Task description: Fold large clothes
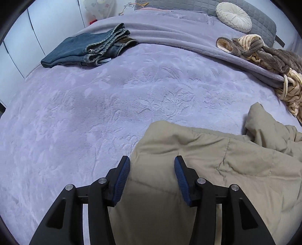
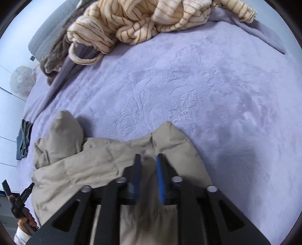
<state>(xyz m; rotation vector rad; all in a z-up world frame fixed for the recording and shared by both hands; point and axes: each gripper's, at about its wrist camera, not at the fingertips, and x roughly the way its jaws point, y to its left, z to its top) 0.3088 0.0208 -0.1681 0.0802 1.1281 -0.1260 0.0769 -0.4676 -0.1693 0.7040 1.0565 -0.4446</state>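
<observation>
Lavender bed blanket (image 1: 94, 113) | left gripper (image 1: 152, 165) jaws apart over khaki jacket (image 1: 217, 160) | right gripper (image 2: 148, 160) clamped on jacket fold (blurred) | folded jeans (image 1: 75, 50) well apart

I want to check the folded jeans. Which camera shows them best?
The left wrist view: the jeans lie whole on the bed's far left side. The right wrist view catches only a small, distorted sliver at its left edge.

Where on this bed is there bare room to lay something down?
The widest bare stretch of the purple blanket lies in the middle, bordered by the folded jeans, the striped robe and the tan coat. The head of the bed is crowded by the robe and a round cushion.
</observation>
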